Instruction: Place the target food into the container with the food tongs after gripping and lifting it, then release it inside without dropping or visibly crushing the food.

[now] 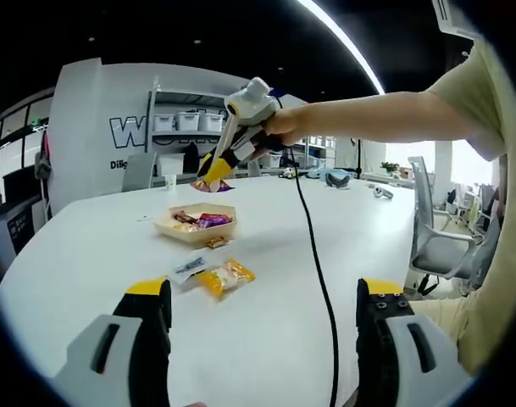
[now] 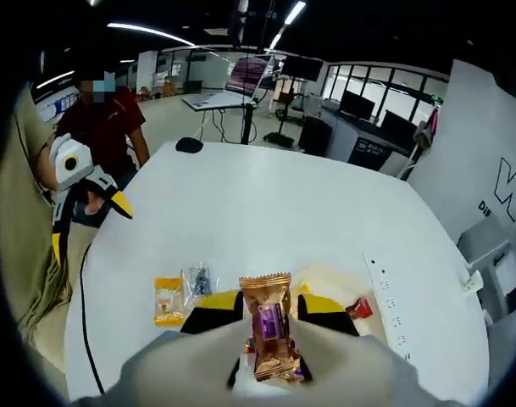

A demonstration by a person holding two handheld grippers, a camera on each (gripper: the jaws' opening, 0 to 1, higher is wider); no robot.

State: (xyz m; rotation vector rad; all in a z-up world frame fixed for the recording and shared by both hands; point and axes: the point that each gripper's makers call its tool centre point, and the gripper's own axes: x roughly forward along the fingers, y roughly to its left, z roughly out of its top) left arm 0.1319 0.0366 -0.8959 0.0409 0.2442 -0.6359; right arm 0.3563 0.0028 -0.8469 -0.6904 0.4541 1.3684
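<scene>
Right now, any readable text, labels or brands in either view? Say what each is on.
"W": big outlined letter on the white wall panel in the left gripper view, the rest hidden behind the right gripper; a "W" also shows on the wall in the right gripper view.
"Di": start of a smaller line beneath it, cut off in both views.
Wrapped snack held in the right gripper: print too blurred to read.
Packets on the table: unreadable.

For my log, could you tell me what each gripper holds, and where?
Right gripper clamps a brown-and-purple snack packet across its middle; left gripper holds nothing.
</scene>
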